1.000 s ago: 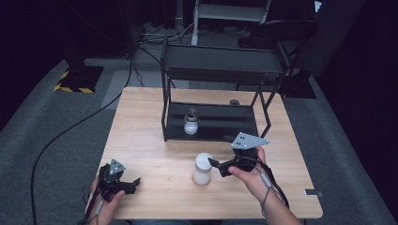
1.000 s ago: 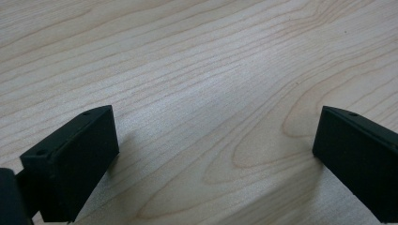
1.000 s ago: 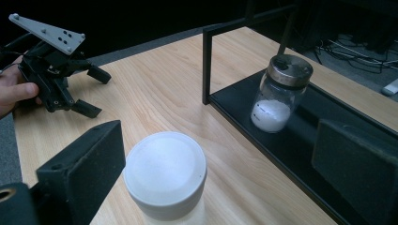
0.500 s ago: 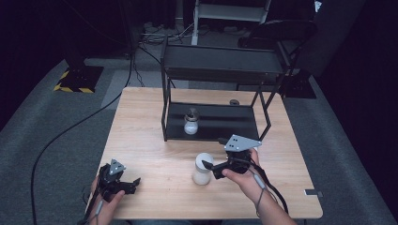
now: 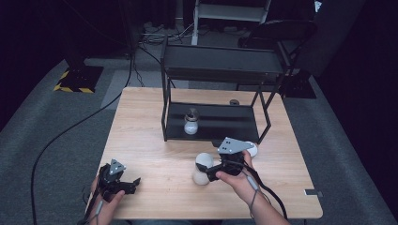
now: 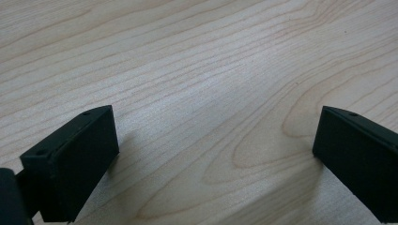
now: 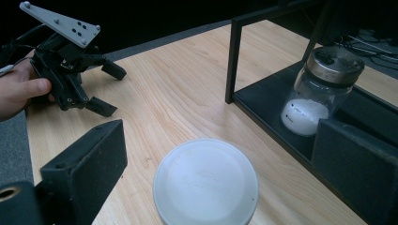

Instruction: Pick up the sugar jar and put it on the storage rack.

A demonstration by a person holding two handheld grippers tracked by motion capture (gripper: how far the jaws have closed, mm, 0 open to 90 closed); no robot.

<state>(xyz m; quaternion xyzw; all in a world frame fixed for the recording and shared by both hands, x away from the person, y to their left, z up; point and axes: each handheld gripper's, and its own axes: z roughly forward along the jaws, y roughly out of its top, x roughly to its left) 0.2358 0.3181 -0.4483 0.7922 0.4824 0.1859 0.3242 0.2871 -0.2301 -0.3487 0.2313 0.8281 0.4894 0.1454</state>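
A white round tub with a flat lid (image 5: 202,164) (image 7: 205,180) stands on the wooden table (image 5: 150,140) in front of a black two-tier rack (image 5: 220,63). My right gripper (image 5: 205,169) (image 7: 220,129) is open; its jaws straddle the tub from the right with a gap on each side. On the rack's lower shelf (image 7: 281,126) a glass jar with a metal lid (image 5: 190,123) (image 7: 319,89) holds white powder. Over bare wood at the front left, my left gripper (image 5: 133,183) (image 6: 213,117) (image 7: 111,90) is open and holds nothing.
A second white round thing (image 5: 253,149) lies just right of the right gripper's grey plate. A small dark round object (image 5: 233,102) sits on the table behind the rack. The rack's upright post (image 7: 233,61) stands close beyond the tub. Cables trail over the grey floor.
My right gripper has moved a little left, so its jaws now stand around the white tub. The left gripper has kept still.
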